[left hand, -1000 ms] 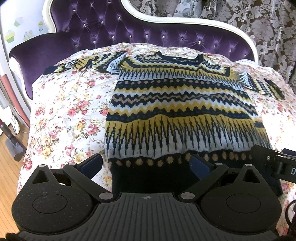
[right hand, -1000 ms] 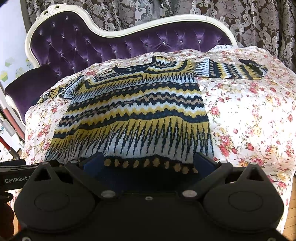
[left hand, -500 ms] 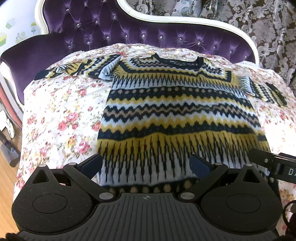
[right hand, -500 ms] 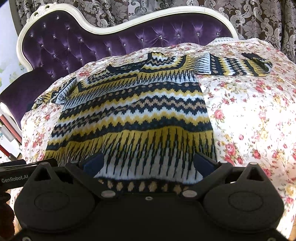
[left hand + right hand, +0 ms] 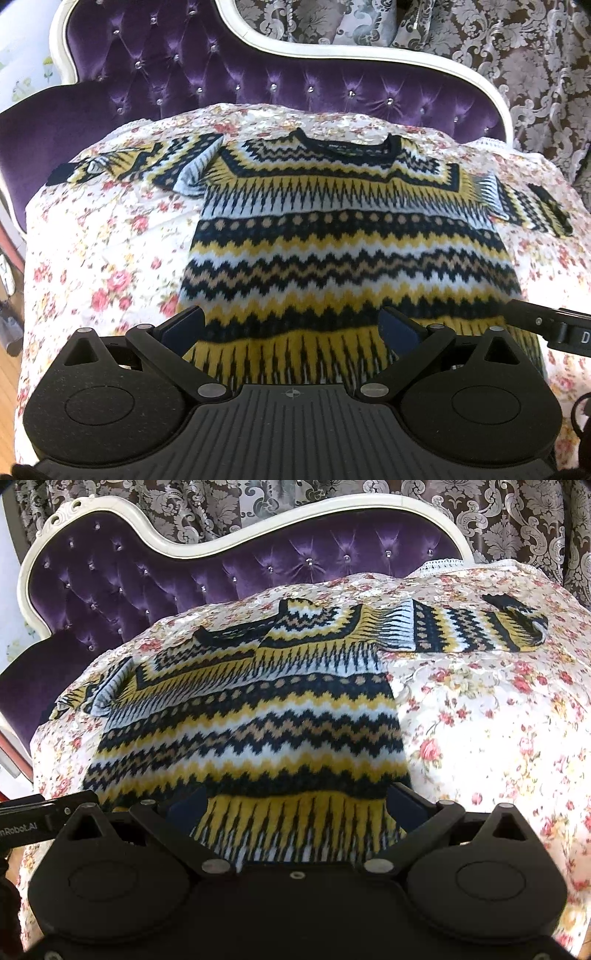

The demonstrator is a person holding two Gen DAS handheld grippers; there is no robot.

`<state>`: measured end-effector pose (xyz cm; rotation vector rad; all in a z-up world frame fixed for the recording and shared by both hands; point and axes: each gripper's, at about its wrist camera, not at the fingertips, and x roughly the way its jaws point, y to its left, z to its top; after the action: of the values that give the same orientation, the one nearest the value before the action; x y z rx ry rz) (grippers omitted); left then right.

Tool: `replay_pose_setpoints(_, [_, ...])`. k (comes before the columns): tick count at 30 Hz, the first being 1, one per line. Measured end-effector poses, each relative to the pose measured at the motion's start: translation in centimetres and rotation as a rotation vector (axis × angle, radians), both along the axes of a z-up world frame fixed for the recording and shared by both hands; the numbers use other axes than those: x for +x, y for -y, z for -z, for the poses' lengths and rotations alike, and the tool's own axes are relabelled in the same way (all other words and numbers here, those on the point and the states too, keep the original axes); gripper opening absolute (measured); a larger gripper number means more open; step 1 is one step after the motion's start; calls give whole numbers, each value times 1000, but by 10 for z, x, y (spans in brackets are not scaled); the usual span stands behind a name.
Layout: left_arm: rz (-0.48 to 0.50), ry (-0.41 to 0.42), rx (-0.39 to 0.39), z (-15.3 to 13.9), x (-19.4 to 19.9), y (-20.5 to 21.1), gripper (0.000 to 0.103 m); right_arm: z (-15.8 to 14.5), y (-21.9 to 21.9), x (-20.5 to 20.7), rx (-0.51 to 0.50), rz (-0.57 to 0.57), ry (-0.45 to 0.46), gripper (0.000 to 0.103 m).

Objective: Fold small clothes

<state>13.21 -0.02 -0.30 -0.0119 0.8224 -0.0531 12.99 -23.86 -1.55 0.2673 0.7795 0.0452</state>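
**Sweater flat, sleeves still out, both tongs wide above the hem**

The sweater (image 5: 347, 236) lies face up on the floral cover (image 5: 110, 236) of a purple sofa (image 5: 221, 74), neck toward the backrest and hem toward the cameras. Its body is smooth. Both sleeves stick out sideways: the left sleeve (image 5: 136, 166) runs toward the sofa arm with a small tuck near the shoulder, and the right sleeve (image 5: 461, 627) lies straight across the cover, cuff slightly curled.

The left gripper (image 5: 291, 325) hangs over the lower body of the sweater, jaws spread wide with nothing between them. The right gripper (image 5: 295, 808) sits the same way beside it, over the hem band, also spread and empty. Whether either touches the knit cannot be told from these views; the hem itself is hidden under the gripper bodies.

As I read it, folding has not begun: no part of the sweater is doubled over. The step in hand looks like an approach before the first grasp. The next move likely calls for each gripper to reach a sleeve or a shoulder, pinch the knit through both layers, and carry it inward over the body. The knit is thick and soft, so a shallow pinch may slip or drag the whole garment across the cover.
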Motion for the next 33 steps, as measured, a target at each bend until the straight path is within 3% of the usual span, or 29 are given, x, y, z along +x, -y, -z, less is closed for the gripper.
replay_pose_setpoints(7, [24,34,-1,-3,33,1,101,4,43,32,153,23,-20,102])
replay_pose_setpoints(11, [39,85,-42,-7,63,-1,101,5,77,54,177,70,-22,102])
replay_pose_setpoints(17, [13,115,-104,-3,116,-1,101,5,125,91,42,167,-8,102])
replay_pose_setpoints(27, [-10,111,-2,32,182,15,101,-2,186,159,-161,288,83,102])
replay_pose_setpoints(33, [-9,75,60,57,203,21,101,-1,208,216,-273,352,90,95])
